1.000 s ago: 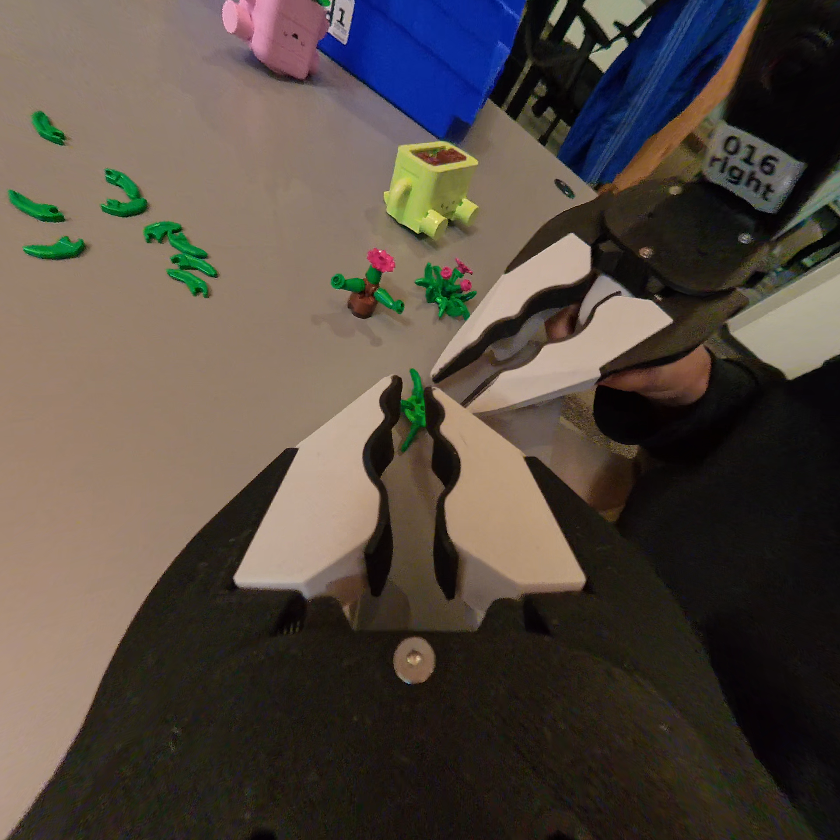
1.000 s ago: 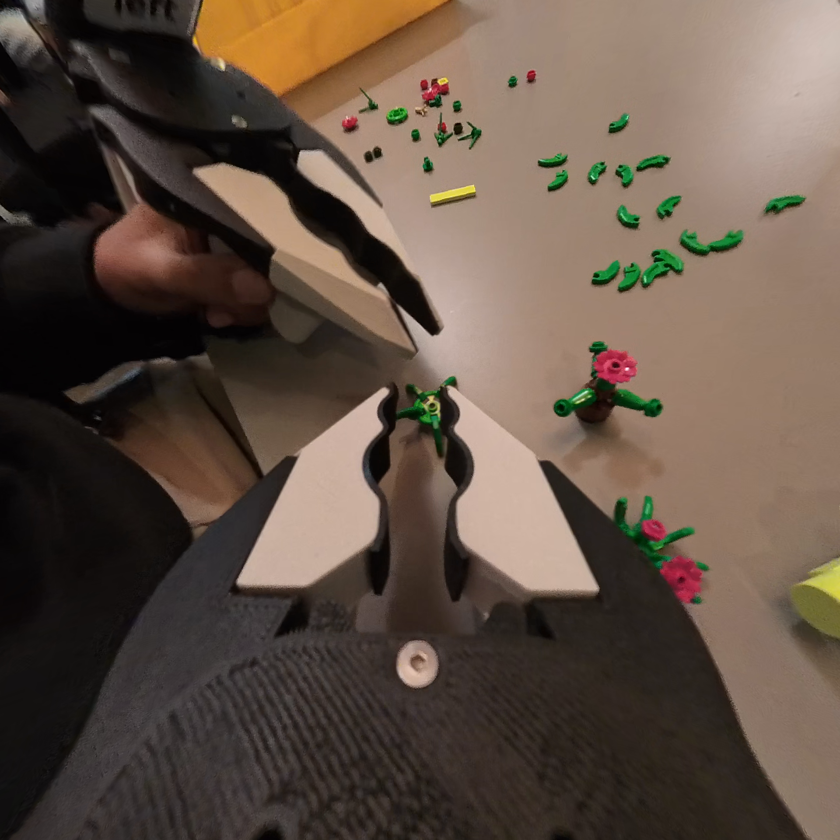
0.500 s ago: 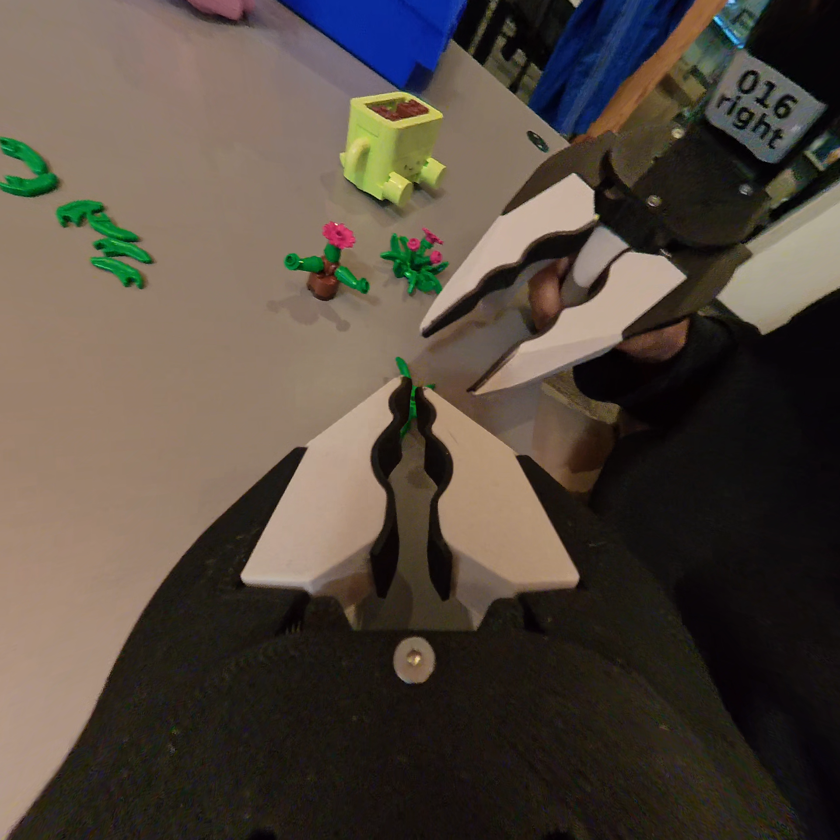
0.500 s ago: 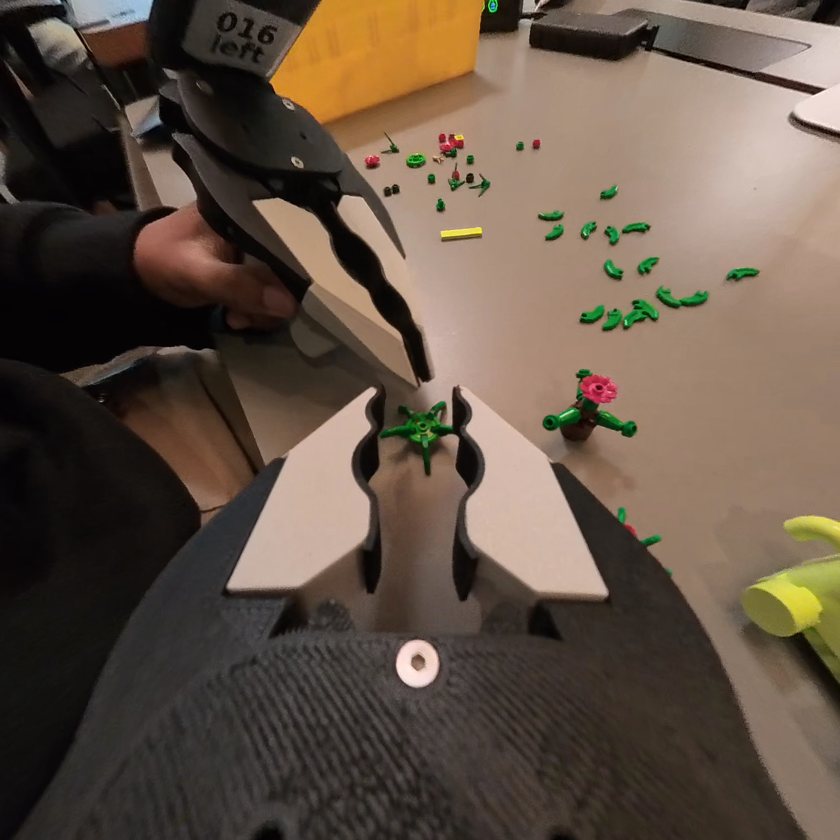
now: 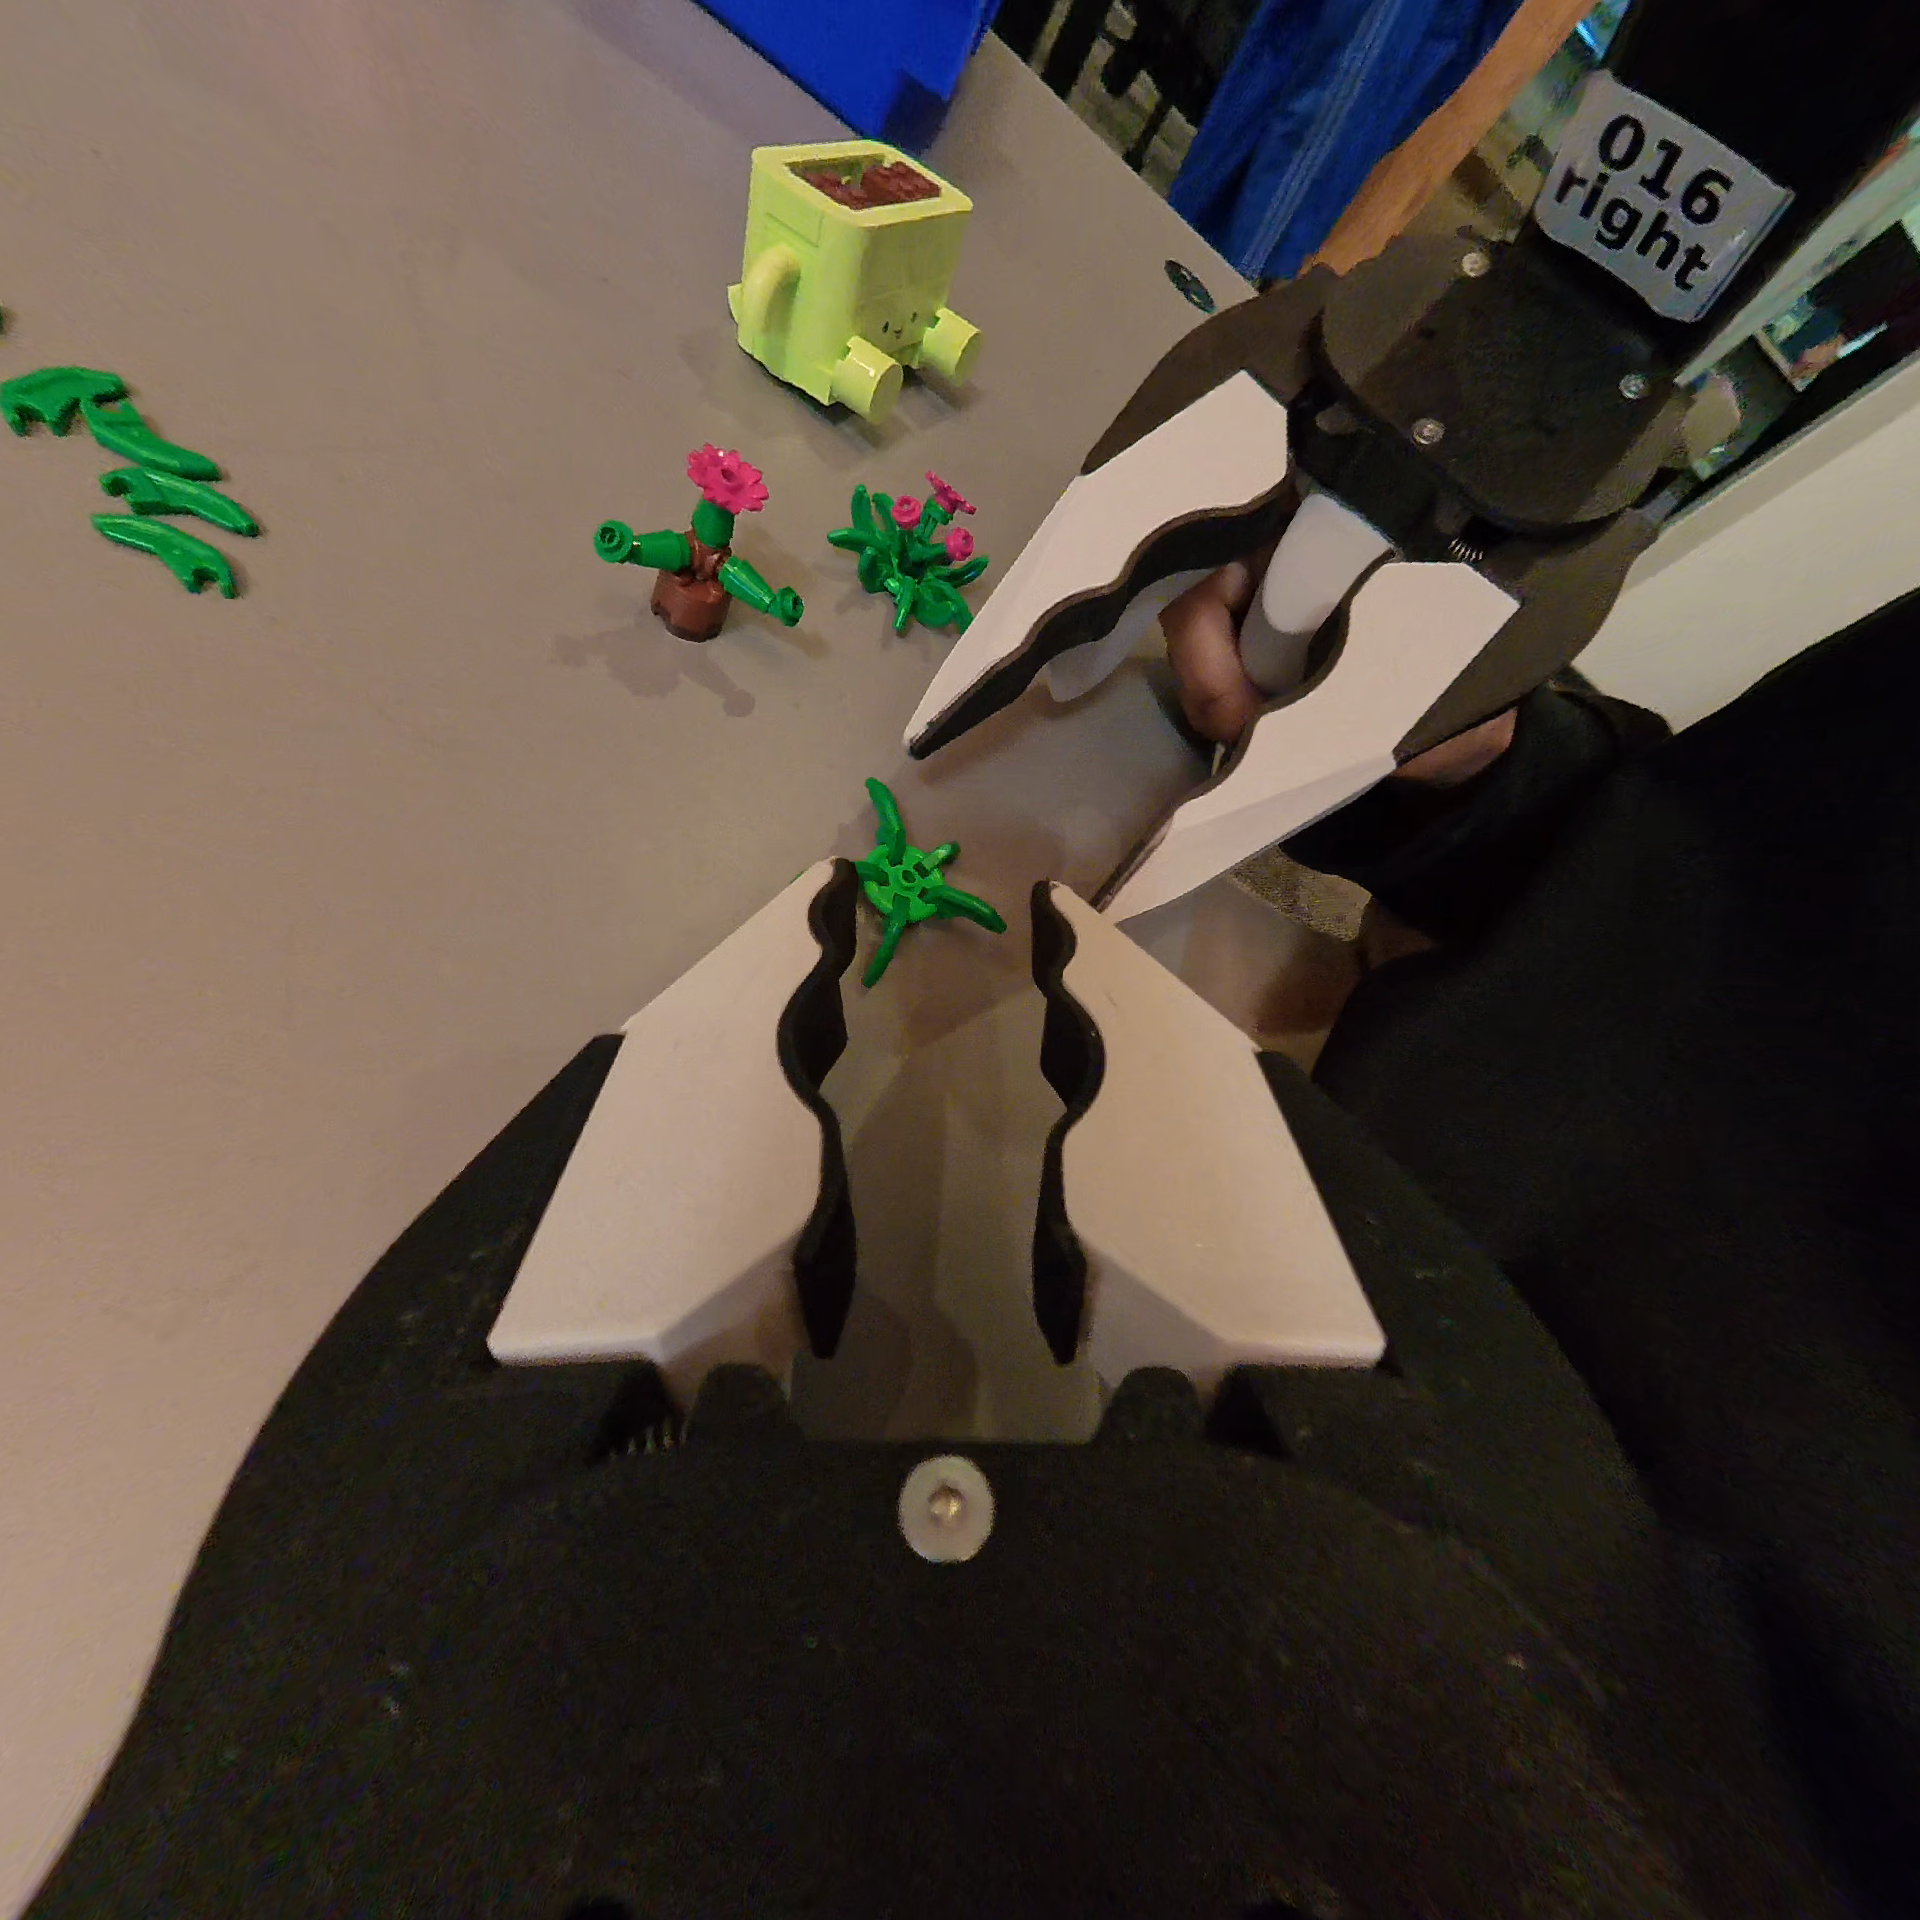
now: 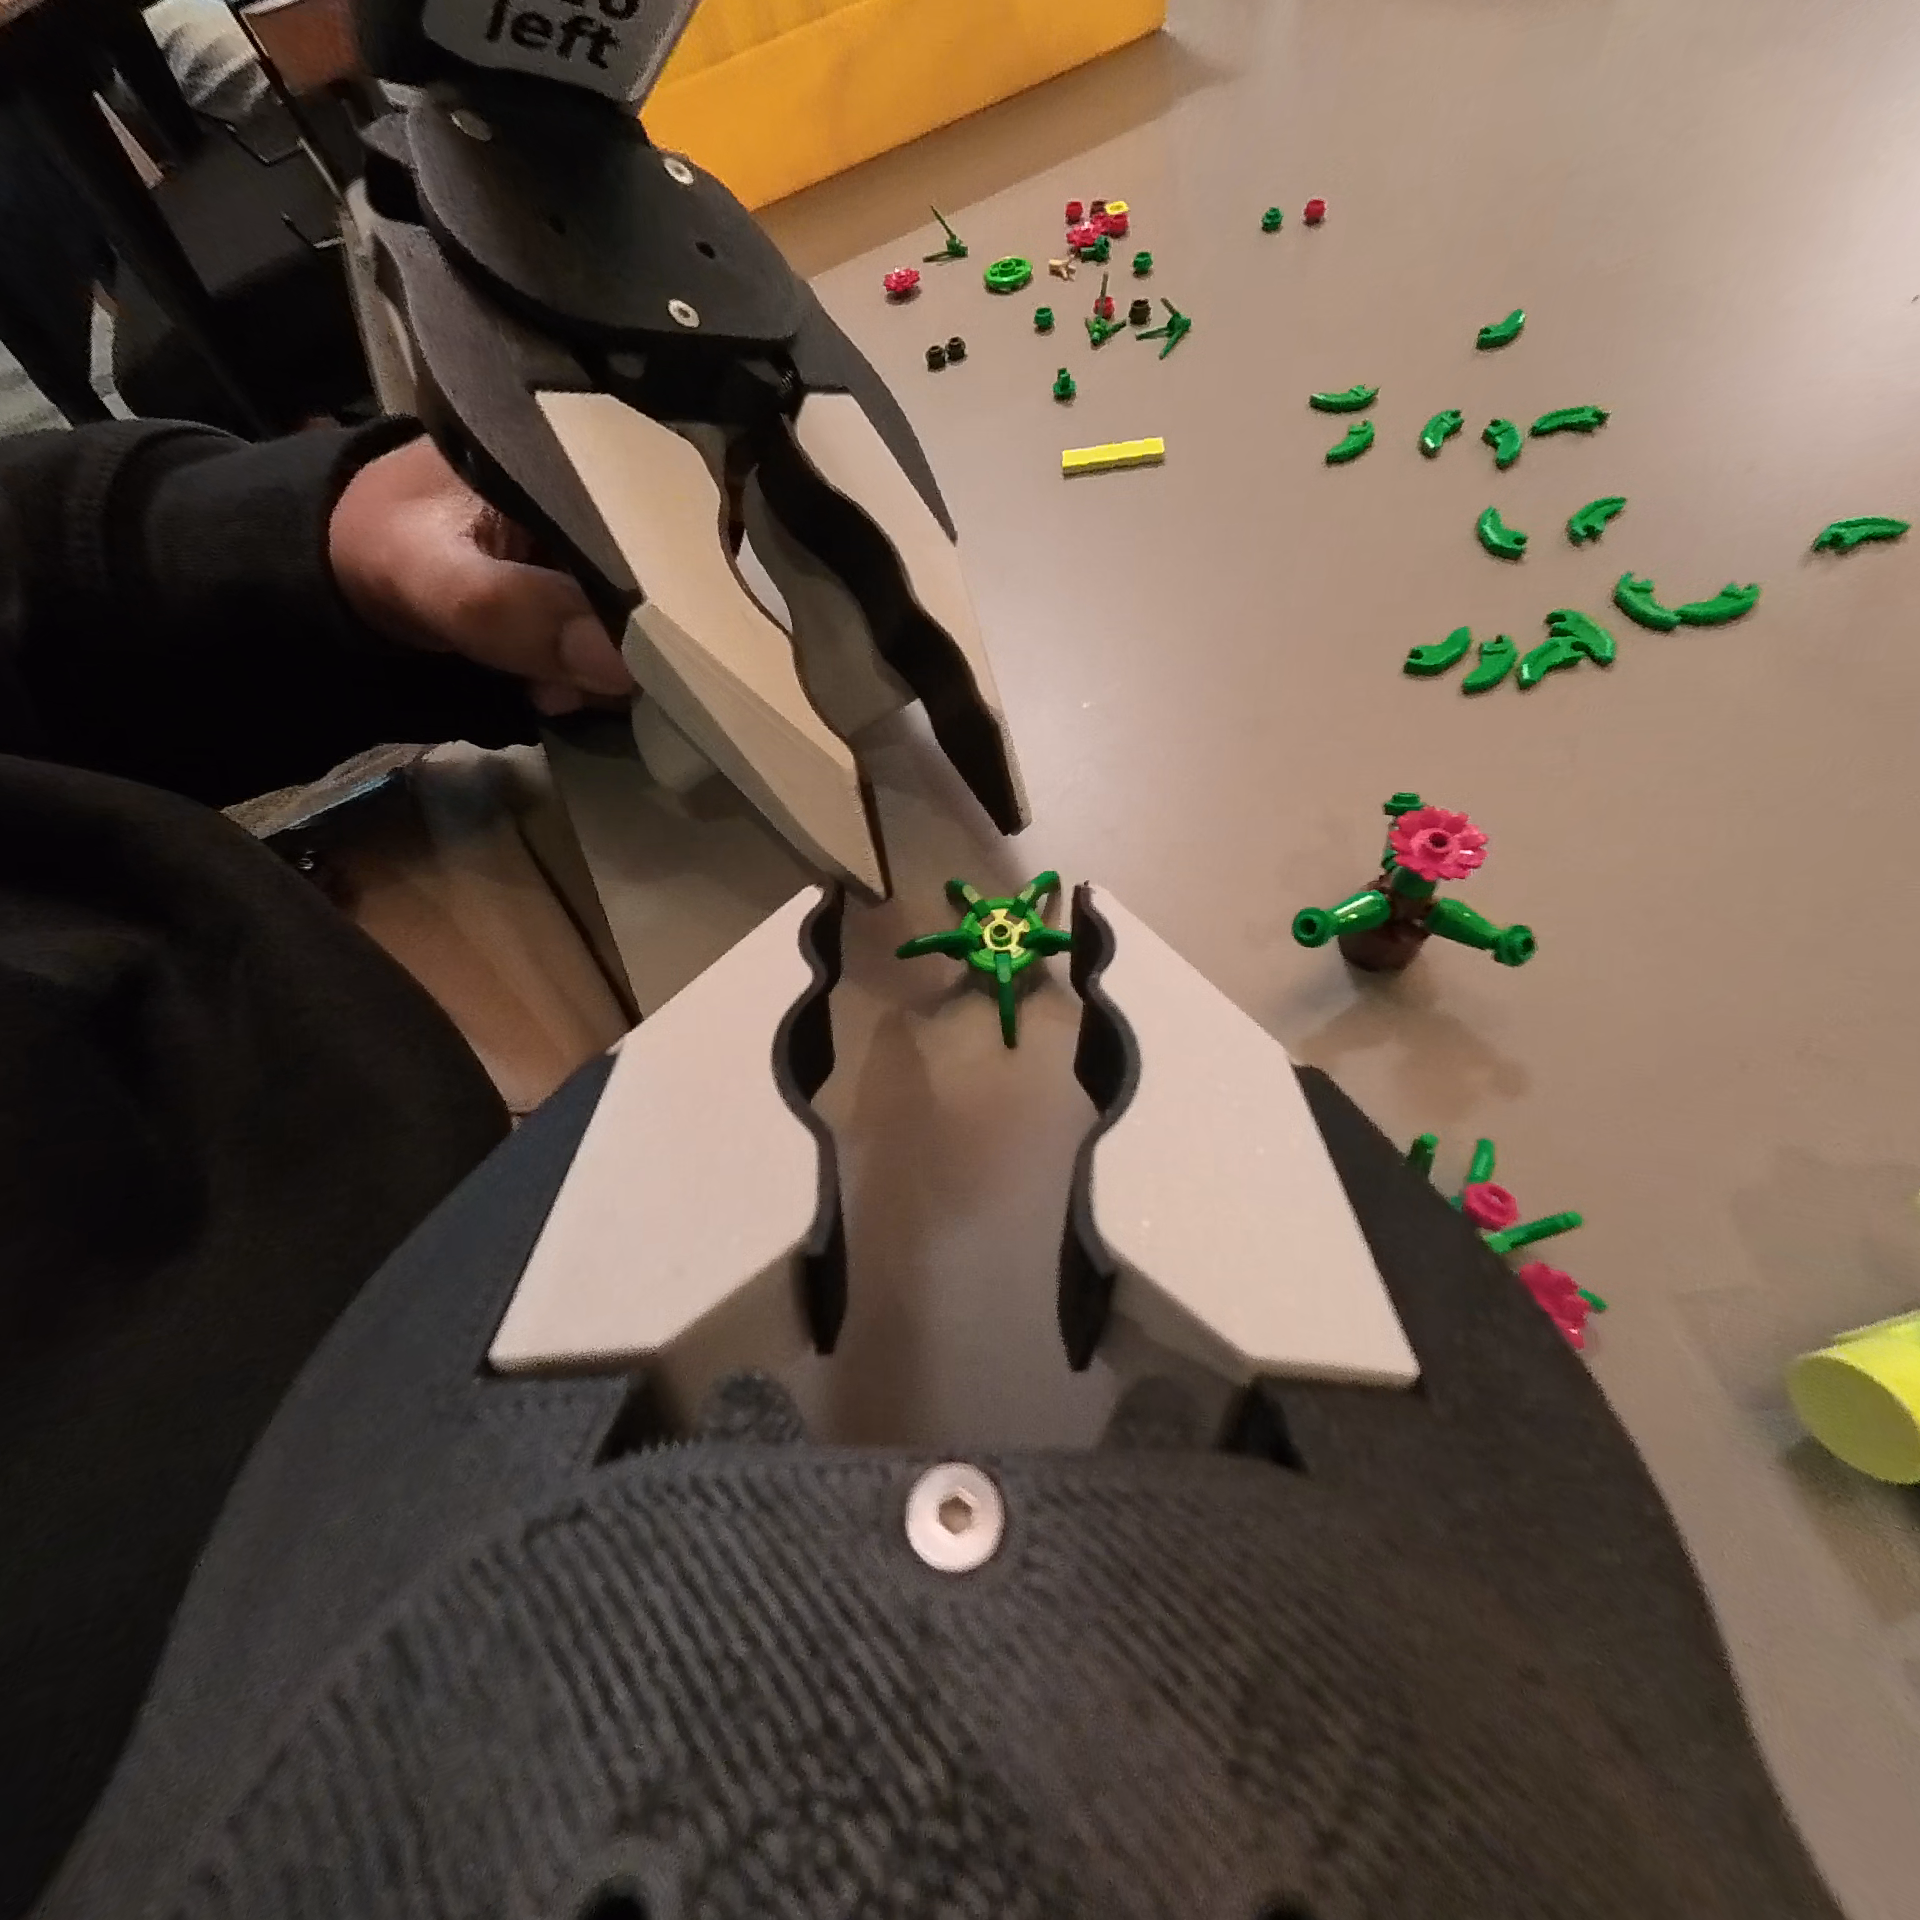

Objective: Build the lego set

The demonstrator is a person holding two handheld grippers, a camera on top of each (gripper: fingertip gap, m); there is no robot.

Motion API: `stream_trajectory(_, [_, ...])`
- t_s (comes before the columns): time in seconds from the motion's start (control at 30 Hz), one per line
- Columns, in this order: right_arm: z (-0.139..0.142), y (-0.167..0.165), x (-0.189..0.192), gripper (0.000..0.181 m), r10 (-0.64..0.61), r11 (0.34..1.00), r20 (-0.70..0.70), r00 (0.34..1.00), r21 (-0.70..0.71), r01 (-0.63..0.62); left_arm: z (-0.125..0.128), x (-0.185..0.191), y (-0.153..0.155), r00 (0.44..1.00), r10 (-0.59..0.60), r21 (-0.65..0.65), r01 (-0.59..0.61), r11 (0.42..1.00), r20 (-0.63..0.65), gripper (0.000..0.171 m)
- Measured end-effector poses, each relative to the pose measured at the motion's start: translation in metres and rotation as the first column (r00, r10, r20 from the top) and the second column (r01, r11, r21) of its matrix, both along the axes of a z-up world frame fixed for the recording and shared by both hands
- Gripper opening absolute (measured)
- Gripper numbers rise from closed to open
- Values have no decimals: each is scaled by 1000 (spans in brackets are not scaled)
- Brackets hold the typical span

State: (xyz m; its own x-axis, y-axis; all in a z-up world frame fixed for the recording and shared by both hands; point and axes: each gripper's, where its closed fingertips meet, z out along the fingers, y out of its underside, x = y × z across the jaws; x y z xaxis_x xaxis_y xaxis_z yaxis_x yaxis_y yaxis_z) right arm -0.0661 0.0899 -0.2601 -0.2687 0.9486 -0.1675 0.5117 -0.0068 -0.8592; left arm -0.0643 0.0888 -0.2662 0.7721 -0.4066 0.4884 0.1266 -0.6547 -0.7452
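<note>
A small green star-shaped leaf piece [image 5: 907, 883] lies on the grey table [image 5: 364, 779] near its front edge. My left gripper [image 5: 935, 885] is open and empty, with the piece between its fingertips, close to the left one. In the right wrist view the same piece [image 6: 994, 935] lies between the tips of my right gripper [image 6: 956, 902], which is open and empty. The two grippers face each other over the piece. The right gripper [image 5: 1023, 821] shows open in the left wrist view, and the left gripper [image 6: 940, 852] in the right wrist view.
A lime-green pot figure [image 5: 852, 270], a brown-based plant with a pink flower [image 5: 707, 551] and a leafy cluster with pink flowers [image 5: 914, 551] stand farther in. Curved green leaves [image 6: 1538, 582], small loose pieces [image 6: 1081, 281], a yellow bar [image 6: 1112, 454] and a yellow bin [image 6: 883, 83] lie beyond. My two grippers' fingertips are within a few centimetres of each other. The left tips stand about 15 cm off the yellow bar [image 6: 1112, 454].
Both grippers were shut on the green leaf piece. The right one opened first, then the left, and the piece now lies flat on the table between them.
</note>
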Motion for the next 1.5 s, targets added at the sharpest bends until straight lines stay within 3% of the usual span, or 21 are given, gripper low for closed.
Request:
stream_trajectory(0.97, [-17,5,-4,36,-45,996,87,995,78,38,-20,-2,1,998,25,-125,-31,992,-53,5])
stream_trajectory(1.5, [-23,5,-4,37,-48,993,113,992,112,35,-24,-2,0,997,23,-142,-34,989,-78,3])
